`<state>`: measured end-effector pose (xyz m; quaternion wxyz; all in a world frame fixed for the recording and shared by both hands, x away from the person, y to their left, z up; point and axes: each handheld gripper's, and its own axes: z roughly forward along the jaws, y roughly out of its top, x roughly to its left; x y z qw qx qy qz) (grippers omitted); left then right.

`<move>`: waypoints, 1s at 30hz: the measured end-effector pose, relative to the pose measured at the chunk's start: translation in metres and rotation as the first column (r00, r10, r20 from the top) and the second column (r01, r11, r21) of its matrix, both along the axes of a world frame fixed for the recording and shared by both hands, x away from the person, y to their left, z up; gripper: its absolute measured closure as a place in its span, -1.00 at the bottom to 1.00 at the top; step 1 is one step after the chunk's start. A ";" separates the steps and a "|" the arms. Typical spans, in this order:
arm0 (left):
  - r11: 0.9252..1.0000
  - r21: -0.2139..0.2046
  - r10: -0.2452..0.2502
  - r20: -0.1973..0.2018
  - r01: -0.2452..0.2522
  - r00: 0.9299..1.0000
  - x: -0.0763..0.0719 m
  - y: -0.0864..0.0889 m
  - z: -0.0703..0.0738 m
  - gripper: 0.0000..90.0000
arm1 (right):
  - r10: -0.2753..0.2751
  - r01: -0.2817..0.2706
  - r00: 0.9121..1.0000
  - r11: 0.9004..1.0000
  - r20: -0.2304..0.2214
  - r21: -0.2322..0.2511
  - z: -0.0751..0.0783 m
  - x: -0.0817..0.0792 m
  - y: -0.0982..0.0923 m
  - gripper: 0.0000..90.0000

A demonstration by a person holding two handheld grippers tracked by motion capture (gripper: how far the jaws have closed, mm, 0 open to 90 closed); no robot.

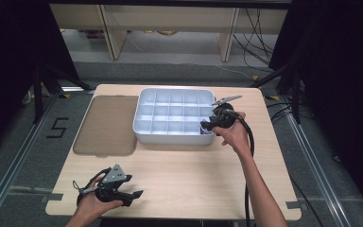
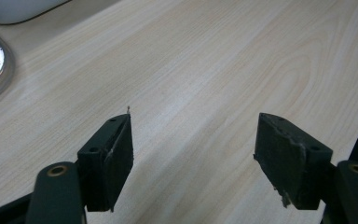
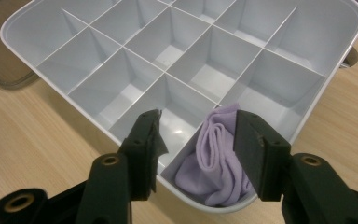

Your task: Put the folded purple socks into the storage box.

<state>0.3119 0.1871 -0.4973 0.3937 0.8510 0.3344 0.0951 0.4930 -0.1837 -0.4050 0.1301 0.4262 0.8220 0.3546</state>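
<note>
- Step in hand, as I read it: stowing a folded lilac cloth (image 3: 214,163) in the white divided tray (image 1: 142,126). The cloth sits in the tray's corner cell, the one nearest my right gripper (image 3: 198,140).
- Right gripper: jaws partly open, straddling that corner of the tray from above. The cloth lies between them; whether the right-hand pad touches the fabric I cannot tell. I judge it released, or nearly so.
- The cloth stands bunched and part-folded, its top about level with the cell walls. All other cells I can see are bare.
- Left gripper (image 1: 131,193): jaws wide, holding nothing, resting low over bare table (image 2: 223,70) near the front edge, well apart from the tray.
- A tinted clear lid (image 1: 106,125) lies flat just beside the tray, on its left.
- Next move, my judgement: lift the right gripper straight up clear of the rim without snagging the fabric; if the cloth springs up, press it down into the cell first.
- Writing: a "5" marked on the floor (image 1: 58,127) left of the table. No brand or label readable on the tray, lid or cloth.
</note>
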 end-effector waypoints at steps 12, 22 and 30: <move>0.999 0.034 -0.006 0.031 0.005 1.000 0.001 -0.001 -0.001 -0.49 | 0.009 -0.010 0.999 0.999 0.031 0.040 0.007 -0.014 0.008 -0.15; 1.000 0.026 -0.012 0.039 0.011 0.999 0.003 0.001 -0.001 -0.50 | 0.033 -0.036 0.998 0.997 0.045 0.065 0.005 -0.030 0.011 -0.30; 1.000 0.018 -0.006 0.052 0.005 0.999 0.003 0.002 0.001 -0.50 | 0.043 -0.049 0.996 0.996 0.080 0.068 0.001 -0.040 0.014 -0.31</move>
